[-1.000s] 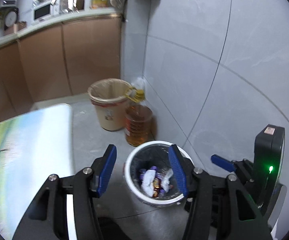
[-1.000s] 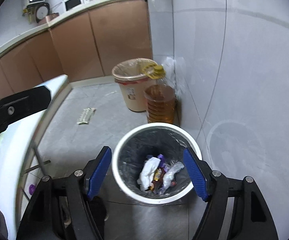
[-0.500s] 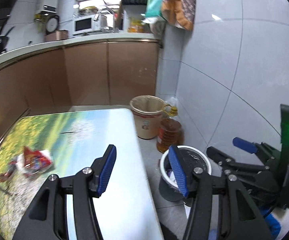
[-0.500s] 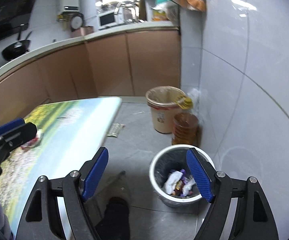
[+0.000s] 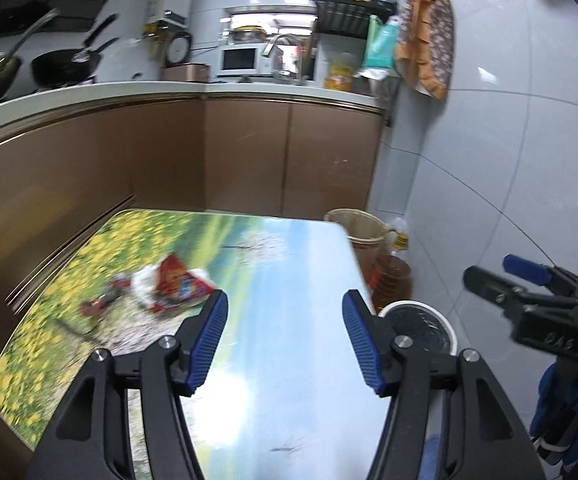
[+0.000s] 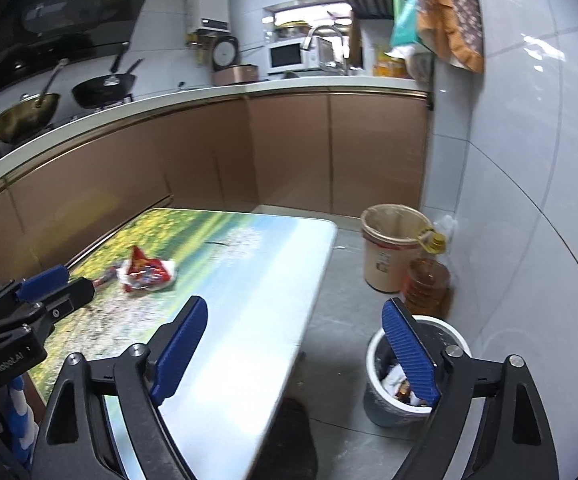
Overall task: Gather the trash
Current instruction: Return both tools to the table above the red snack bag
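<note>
A red snack wrapper (image 5: 177, 282) lies crumpled on the flower-print table (image 5: 273, 280), with a smaller red scrap (image 5: 99, 304) to its left. It also shows in the right wrist view (image 6: 145, 270). My left gripper (image 5: 285, 316) is open and empty above the table's near half, right of the wrapper. My right gripper (image 6: 295, 330) is open and empty over the table's right edge. The white trash bin (image 6: 413, 372) stands on the floor at the right and holds several wrappers; it also shows in the left wrist view (image 5: 421, 324).
A beige lined bin (image 6: 389, 248) and an oil bottle (image 6: 427, 280) stand against the tiled wall behind the white bin. Brown cabinets (image 6: 289, 148) with a cluttered counter run along the back. A dark shoe (image 6: 289, 440) is on the floor by the table.
Both grippers have lifted and swung left, away from above the trash bin toward the table. The wrapper on the table has come into view. Both stayed open.
</note>
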The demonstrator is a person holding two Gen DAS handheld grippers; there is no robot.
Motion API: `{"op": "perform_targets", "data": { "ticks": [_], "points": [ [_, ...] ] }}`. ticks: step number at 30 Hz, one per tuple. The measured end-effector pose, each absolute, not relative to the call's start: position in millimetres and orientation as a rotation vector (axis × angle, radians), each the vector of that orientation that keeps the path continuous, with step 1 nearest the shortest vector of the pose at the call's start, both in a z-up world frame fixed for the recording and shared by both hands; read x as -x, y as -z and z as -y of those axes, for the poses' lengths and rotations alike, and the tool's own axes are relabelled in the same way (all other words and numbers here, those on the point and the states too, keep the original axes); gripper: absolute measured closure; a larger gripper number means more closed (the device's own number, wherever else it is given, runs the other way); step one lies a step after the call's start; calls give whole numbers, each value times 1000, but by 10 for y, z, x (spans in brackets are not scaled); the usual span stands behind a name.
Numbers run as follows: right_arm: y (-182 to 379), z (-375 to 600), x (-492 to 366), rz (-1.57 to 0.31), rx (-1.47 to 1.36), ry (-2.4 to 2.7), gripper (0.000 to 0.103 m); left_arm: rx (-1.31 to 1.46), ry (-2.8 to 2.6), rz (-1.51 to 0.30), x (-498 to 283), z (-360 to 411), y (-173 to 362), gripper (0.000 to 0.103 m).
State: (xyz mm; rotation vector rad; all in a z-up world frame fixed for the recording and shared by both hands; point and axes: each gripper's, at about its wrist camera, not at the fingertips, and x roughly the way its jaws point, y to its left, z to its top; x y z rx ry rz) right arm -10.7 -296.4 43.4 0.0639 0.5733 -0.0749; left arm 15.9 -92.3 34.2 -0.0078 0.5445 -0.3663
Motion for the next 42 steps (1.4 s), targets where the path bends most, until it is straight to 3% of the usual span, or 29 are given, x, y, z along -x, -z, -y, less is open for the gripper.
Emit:
{"op": "perform_targets", "data": {
  "ticks": [9,42],
  "points": [
    [-411,2529,-43,-587,-57,-41,0,60,262,-561,-180,252,-184,43],
    [349,1639,-1099,-790,43,-254,0,145,56,-746,-874,-674,672,42]
  ]
}}
